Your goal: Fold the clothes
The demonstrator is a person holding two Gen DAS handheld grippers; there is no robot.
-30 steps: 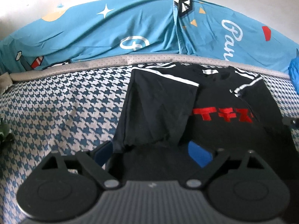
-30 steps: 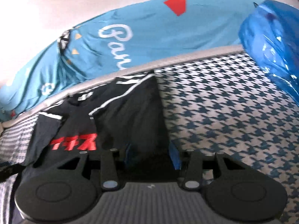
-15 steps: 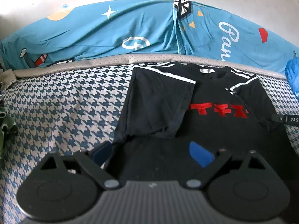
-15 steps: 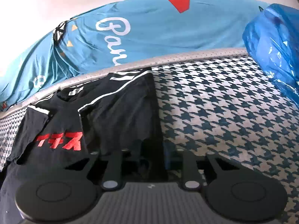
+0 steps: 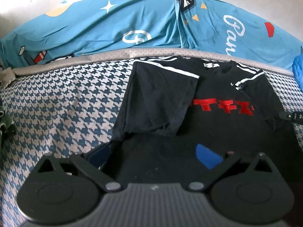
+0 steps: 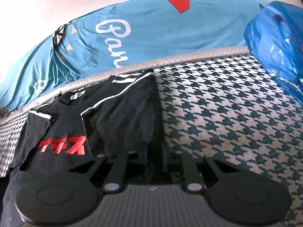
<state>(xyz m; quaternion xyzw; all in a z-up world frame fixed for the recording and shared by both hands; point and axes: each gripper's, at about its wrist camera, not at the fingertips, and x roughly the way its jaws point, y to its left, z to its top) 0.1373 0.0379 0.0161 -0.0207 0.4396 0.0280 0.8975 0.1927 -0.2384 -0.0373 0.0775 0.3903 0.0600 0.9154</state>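
Note:
A black T-shirt point(image 5: 223, 132) with red lettering point(image 5: 221, 109) and white shoulder stripes lies flat on the houndstooth bed cover point(image 5: 62, 113). Both sleeves are folded in over its chest. My left gripper point(image 5: 153, 155) hovers over the shirt's lower left part, and its jaws are opening wide. Cloth lies under them, but the blue pads point(image 5: 208, 157) do not press it. In the right wrist view the same T-shirt point(image 6: 123, 117) lies to the left. My right gripper point(image 6: 155, 158) is shut on its right side edge, with black cloth pinched between the narrow fingers.
A blue cartoon-print sheet point(image 5: 113, 28) runs along the back, above a grey mattress rim point(image 5: 113, 56). A blue plastic bag point(image 6: 280, 47) sits at the far right of the bed. Something green point(image 5: 3, 121) lies at the left edge. Bare houndstooth cover point(image 6: 227, 113) spreads to the shirt's right.
The right gripper's jaws have come together on the shirt's right edge. The left gripper's jaws have spread a little wider. The shirt has hardly shifted.

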